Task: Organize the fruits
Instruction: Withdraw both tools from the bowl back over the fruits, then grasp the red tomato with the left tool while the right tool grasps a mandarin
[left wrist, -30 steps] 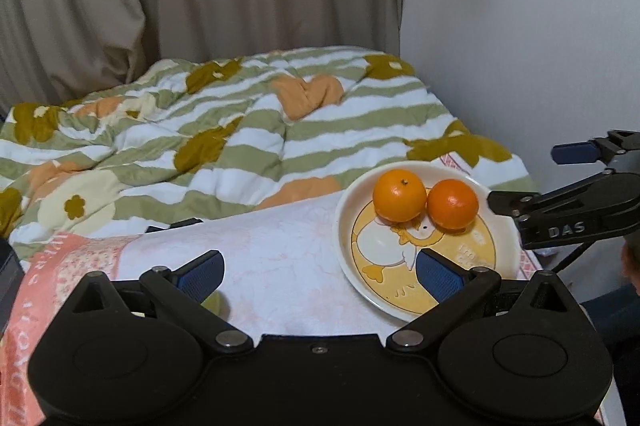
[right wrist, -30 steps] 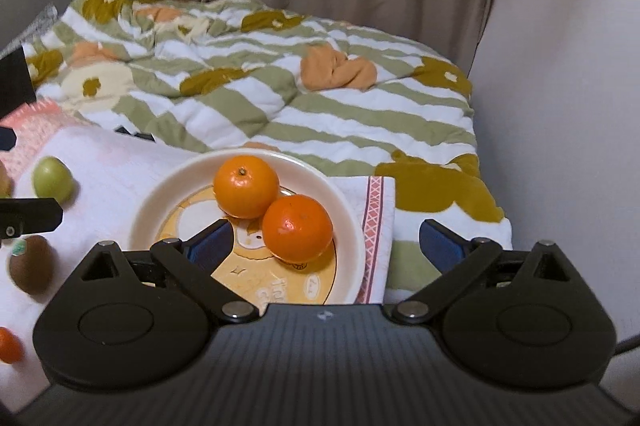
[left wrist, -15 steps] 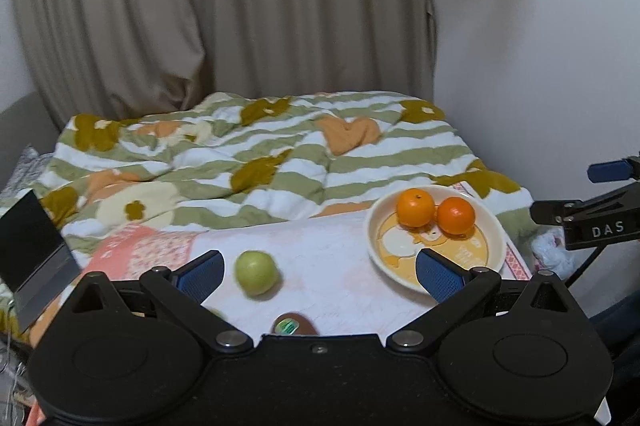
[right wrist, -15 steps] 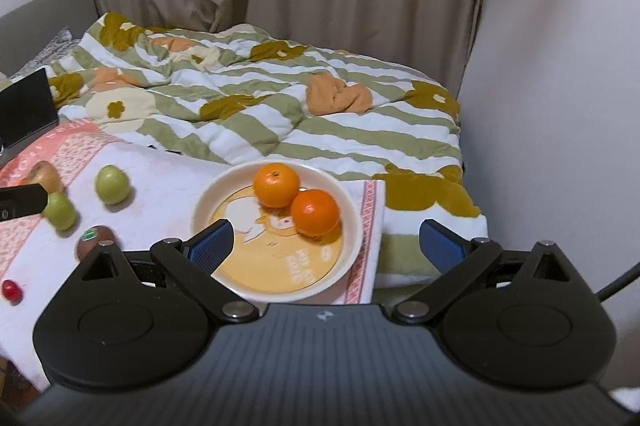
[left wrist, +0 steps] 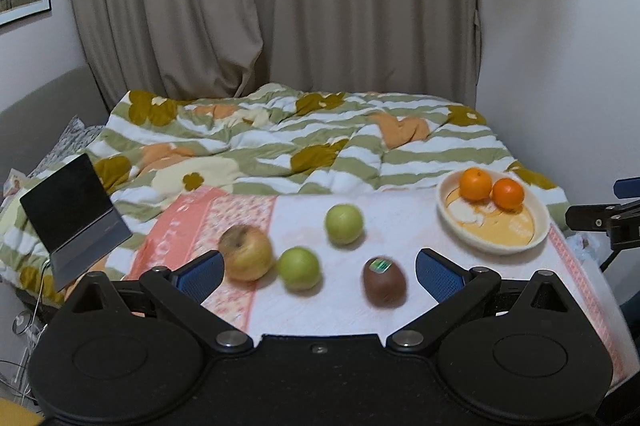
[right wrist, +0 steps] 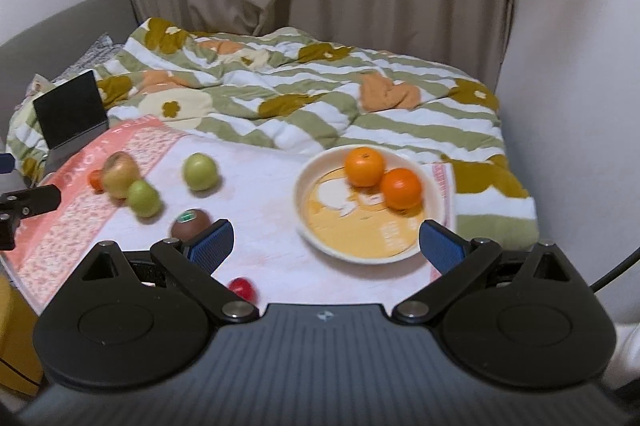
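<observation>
Left wrist view: the left gripper (left wrist: 316, 272) is spread wide and empty. Between its fingers lie a green fruit (left wrist: 299, 268) and a kiwi (left wrist: 384, 282); an apple (left wrist: 246, 252) sits just beyond the left fingertip, and a second green fruit (left wrist: 344, 224) lies farther ahead. The plate (left wrist: 541, 226), ahead and right of the right finger, holds two oranges (left wrist: 475, 183), touching.

Right wrist view: the right gripper (right wrist: 326, 241) is likewise wide and empty. The plate (right wrist: 308, 226) lies between its fingers, toward the right one. The kiwi (right wrist: 189, 222) sits just behind the left fingertip; a small red fruit (right wrist: 242, 288) lies near the left finger's base.

Progress, as judged: two oranges are plated; the apple, green fruits, kiwi and red fruit remain loose on the cloth (right wrist: 256, 185).
</observation>
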Action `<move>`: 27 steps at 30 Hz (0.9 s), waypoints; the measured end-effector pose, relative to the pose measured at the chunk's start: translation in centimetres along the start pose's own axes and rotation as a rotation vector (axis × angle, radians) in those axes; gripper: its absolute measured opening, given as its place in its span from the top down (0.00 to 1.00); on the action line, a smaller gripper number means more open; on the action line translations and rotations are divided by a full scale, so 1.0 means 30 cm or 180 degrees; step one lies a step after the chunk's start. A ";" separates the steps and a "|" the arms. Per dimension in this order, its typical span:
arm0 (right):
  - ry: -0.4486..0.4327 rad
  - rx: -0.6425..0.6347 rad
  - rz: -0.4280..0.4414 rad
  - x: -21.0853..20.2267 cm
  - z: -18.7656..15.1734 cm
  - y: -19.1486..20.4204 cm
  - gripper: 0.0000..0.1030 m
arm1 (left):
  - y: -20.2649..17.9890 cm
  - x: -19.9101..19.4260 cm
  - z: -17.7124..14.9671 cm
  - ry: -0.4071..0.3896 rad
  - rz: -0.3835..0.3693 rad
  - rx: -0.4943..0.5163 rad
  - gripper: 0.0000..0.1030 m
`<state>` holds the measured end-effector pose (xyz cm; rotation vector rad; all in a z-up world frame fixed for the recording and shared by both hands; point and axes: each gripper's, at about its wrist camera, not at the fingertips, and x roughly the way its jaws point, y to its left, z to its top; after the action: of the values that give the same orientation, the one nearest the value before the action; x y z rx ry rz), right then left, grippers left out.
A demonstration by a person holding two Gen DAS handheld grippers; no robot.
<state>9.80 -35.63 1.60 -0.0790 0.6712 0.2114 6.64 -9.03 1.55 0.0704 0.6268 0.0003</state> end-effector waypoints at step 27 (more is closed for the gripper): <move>0.0467 0.0224 -0.0086 0.235 -0.308 0.493 0.00 | 0.242 0.265 -0.352 0.0622 -0.0833 0.0404 0.26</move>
<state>6.29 -21.31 -10.09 -0.0363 0.8226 0.1569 7.05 -0.91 -11.17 0.1115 0.8274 -0.2889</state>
